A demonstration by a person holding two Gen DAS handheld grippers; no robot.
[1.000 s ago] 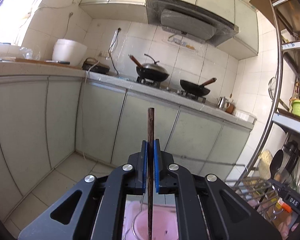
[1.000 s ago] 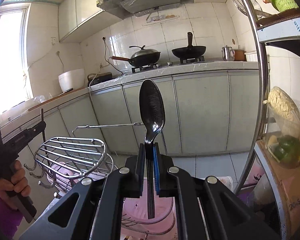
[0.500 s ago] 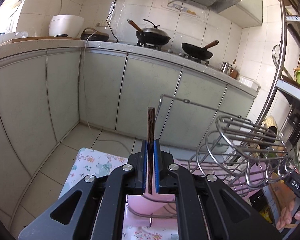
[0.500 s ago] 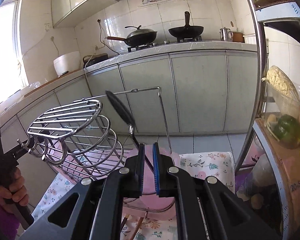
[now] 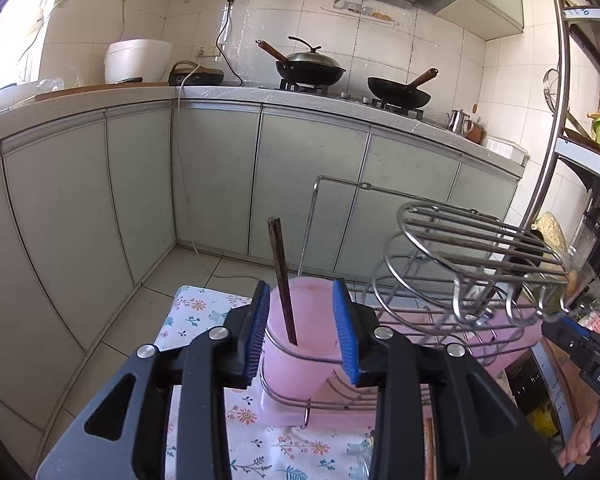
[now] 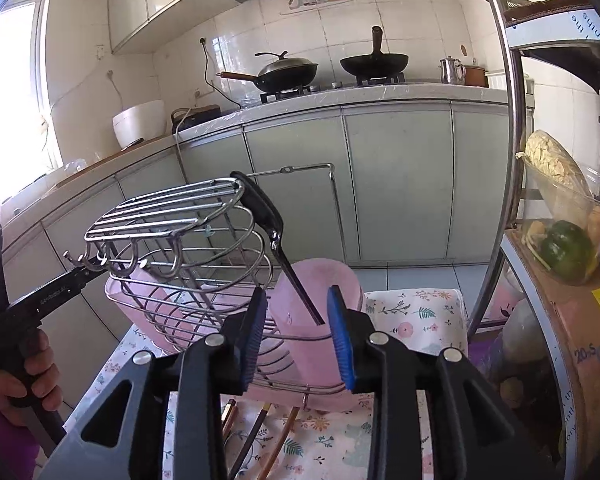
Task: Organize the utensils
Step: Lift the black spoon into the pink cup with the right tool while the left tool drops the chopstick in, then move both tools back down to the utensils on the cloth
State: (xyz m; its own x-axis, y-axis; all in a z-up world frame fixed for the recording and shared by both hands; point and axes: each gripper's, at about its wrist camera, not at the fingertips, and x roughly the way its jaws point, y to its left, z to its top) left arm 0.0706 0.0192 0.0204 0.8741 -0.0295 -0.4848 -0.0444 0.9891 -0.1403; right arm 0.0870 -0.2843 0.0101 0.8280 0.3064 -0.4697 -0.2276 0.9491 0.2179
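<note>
A wire rack (image 5: 460, 264) holds pink cups on a floral cloth. In the left wrist view a dark wooden chopstick (image 5: 282, 292) stands leaning in the left pink cup (image 5: 300, 340). My left gripper (image 5: 303, 332) is open around that cup, empty. In the right wrist view a black spoon (image 6: 276, 240) leans in the right pink cup (image 6: 320, 312), its bowl up against the rack top (image 6: 168, 216). My right gripper (image 6: 298, 336) is open just in front of it, empty. Several chopsticks (image 6: 260, 436) lie on the cloth below.
Floral cloth (image 6: 412, 312) covers the small table. A metal shelf pole (image 6: 504, 120) and a tub of vegetables (image 6: 568, 232) stand at the right. Kitchen cabinets (image 5: 300, 184) with woks are behind. The left gripper (image 6: 16, 312) and hand show in the right view.
Both grippers tilted down toward the rack and opened. The chopstick dropped into the left pink cup and the spoon into the right pink cup.
</note>
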